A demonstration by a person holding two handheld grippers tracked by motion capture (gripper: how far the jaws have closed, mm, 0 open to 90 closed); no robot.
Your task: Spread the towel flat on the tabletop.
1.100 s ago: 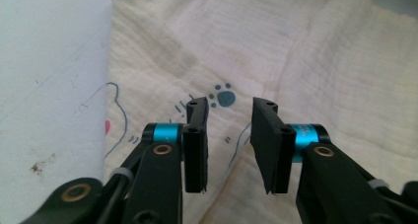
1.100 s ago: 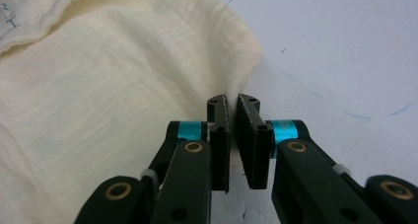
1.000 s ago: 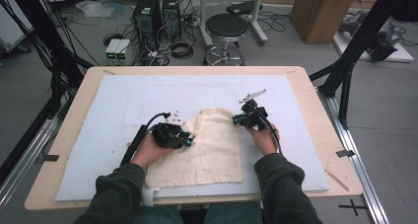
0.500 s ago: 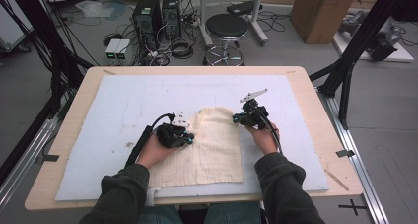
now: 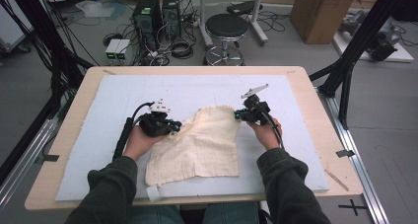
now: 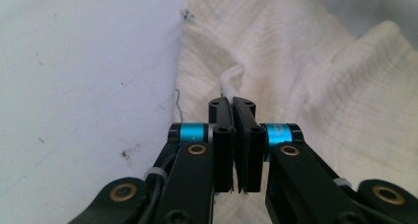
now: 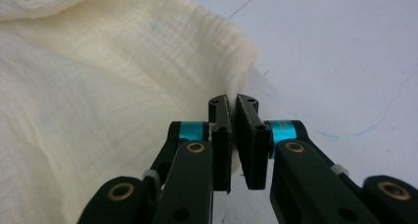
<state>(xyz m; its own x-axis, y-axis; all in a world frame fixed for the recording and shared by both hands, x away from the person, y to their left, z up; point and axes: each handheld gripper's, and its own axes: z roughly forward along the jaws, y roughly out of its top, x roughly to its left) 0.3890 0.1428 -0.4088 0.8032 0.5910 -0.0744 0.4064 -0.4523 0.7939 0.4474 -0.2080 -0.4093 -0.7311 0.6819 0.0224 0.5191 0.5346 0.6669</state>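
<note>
A cream cloth lies on the white mat, its far edge raised off it. My left gripper is shut on the cloth's far left edge. In the left gripper view the jaws pinch a small fold of the cloth. My right gripper is shut on the far right corner. In the right gripper view the cloth feeds in between the closed jaws. The two hands hold the far edge slack between them.
The mat covers most of a wooden table. A white tag pokes out at the cloth's near left corner. Beyond the table stand a stool, computer cases and a cardboard box.
My left gripper has closed on the cloth's left edge and drawn it up and to the left. The right gripper has stayed where it was.
</note>
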